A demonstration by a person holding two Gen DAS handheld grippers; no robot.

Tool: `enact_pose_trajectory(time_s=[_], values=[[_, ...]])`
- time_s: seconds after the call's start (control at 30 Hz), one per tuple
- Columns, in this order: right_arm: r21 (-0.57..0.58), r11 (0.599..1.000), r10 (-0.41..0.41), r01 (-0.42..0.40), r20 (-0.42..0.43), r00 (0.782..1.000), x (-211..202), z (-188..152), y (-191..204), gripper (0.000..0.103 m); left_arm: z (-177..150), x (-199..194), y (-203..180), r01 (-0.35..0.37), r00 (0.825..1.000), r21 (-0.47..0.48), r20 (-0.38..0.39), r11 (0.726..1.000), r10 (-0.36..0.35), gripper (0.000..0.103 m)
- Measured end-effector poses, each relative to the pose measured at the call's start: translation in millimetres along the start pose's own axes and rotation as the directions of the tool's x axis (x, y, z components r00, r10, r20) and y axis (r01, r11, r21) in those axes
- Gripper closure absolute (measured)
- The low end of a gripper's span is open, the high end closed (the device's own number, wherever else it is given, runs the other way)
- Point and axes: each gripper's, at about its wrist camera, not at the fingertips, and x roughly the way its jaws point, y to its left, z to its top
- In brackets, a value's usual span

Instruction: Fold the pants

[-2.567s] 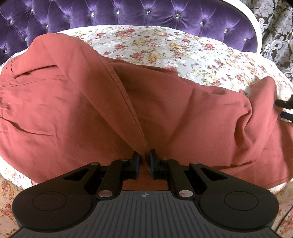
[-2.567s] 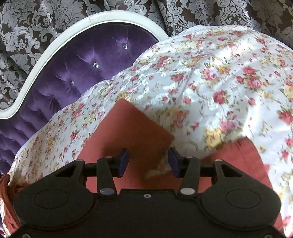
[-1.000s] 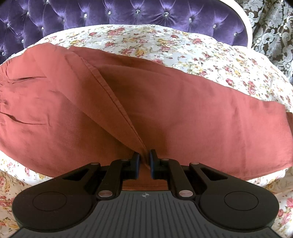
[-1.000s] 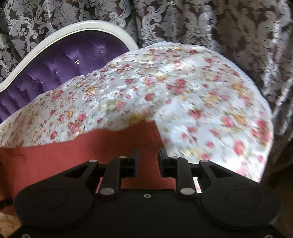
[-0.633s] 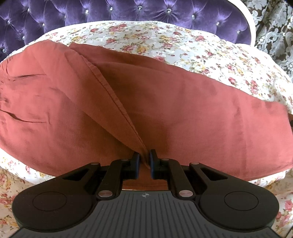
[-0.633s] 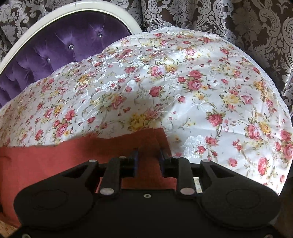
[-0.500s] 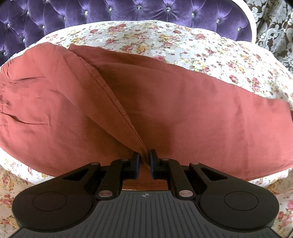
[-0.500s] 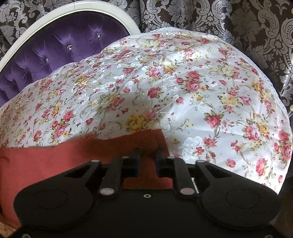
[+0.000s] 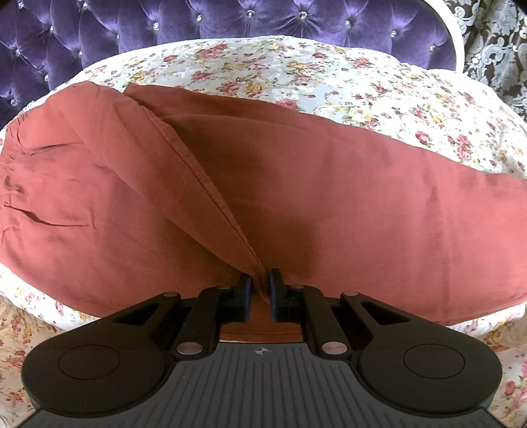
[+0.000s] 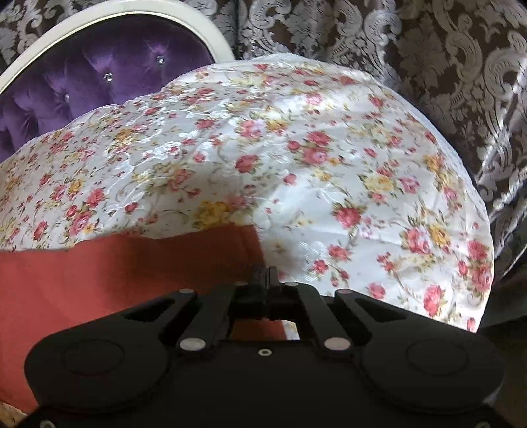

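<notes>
**Both claws clamped on the pants**

My left claw (image 9: 260, 284) pinches a seamed fold of the rust-red pants (image 9: 313, 197), which lie across the floral bedspread (image 9: 329, 79), the purple tufted headboard (image 9: 230, 19) at the far side. My right claw (image 10: 265, 280) grips the pants' right end.

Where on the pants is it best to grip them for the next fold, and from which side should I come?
Grip the pants at the near edge, from the front: left gripper on the seam ridge, right gripper at the hem corner.
</notes>
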Motion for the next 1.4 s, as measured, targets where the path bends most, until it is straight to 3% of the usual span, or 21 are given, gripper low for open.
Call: enact_pose_trajectory(time_s=[0.2, 0.3, 0.53, 0.6, 0.67, 0.7, 0.93, 1.07, 1.4], values=[[0.027, 0.991, 0.131, -0.133, 0.072, 0.989, -15.1, 7.1, -3.5, 0.087, -0.1, -0.3, 0.1, 0.002, 1.000, -0.001, 0.002, 1.000, -0.002, 0.092], [0.045, 0.983, 0.175, -0.178, 0.079, 0.981, -13.7, 14.8, -6.3, 0.086, -0.7, -0.4, 0.5, 0.004, 1.000, 0.000, 0.004, 1.000, -0.004, 0.092], [0.036, 0.983, 0.179, -0.181, 0.044, 0.983, 1.9, 18.4, -2.2, 0.086, -0.6, -0.2, 0.4, 0.005, 1.000, 0.002, 0.004, 1.000, -0.005, 0.092], [0.042, 0.982, 0.184, -0.185, 0.037, 0.982, 6.2, 17.8, -1.8, 0.066, -0.4, -0.1, 0.5, 0.007, 1.000, 0.001, 0.003, 1.000, -0.007, 0.092], [0.039, 0.984, 0.172, -0.173, 0.036, 0.985, 8.9, 17.4, -1.3, 0.055, -0.3, -0.1, 0.6, 0.007, 1.000, 0.001, 0.002, 1.000, -0.007, 0.092], [0.034, 0.986, 0.164, -0.165, 0.034, 0.986, 10.5, 17.5, -0.9, 0.055, -0.3, 0.0, 0.5, 0.007, 1.000, 0.002, 0.002, 1.000, -0.007, 0.092], [0.042, 0.986, 0.163, -0.164, 0.014, 0.987, 18.6, 18.3, -3.3, 0.058, -0.2, -0.3, 0.5, 0.006, 1.000, 0.002, 0.003, 1.000, -0.006, 0.092], [0.018, 0.988, 0.156, -0.157, 0.010, 0.988, 15.4, 15.1, 2.3, 0.079, -0.1, -0.2, 0.4, 0.007, 1.000, 0.000, 0.004, 1.000, -0.007, 0.092], [-0.021, 0.997, 0.078, -0.078, 0.020, 0.997, 5.6, 13.5, 12.0, 0.083, -0.3, -1.1, 0.9, 0.004, 1.000, -0.001, 0.003, 1.000, -0.004, 0.092]])
